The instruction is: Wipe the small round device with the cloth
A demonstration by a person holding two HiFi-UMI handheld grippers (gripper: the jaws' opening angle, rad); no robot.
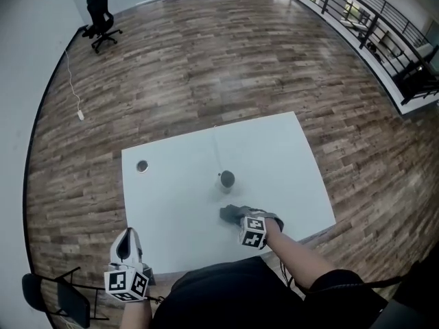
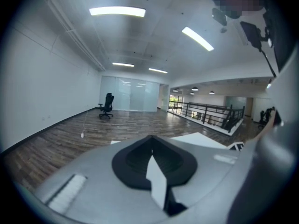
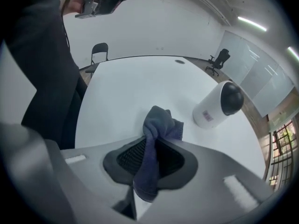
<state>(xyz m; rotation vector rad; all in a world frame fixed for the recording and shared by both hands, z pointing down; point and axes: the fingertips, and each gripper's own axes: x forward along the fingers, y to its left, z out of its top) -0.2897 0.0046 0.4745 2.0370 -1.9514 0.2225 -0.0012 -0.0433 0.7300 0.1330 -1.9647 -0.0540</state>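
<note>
cloth (image 3: 161,122) partly hidden by fingers (image 3: 127,157); chair (image 1: 58,299) cut off

Head view: high over the table (image 1: 171,197), facing steeply down. Left hand-held gripper (image 1: 127,237) view: off the near left corner, facing roughly level across the room; right hand-held gripper (image 1: 235,215) view: close above the top, tilted toward the left edge. All three share the office chair (image 1: 101,19).

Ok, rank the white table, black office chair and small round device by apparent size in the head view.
1. white rectangular table
2. black office chair, far off so it looks small
3. small round white device
</note>
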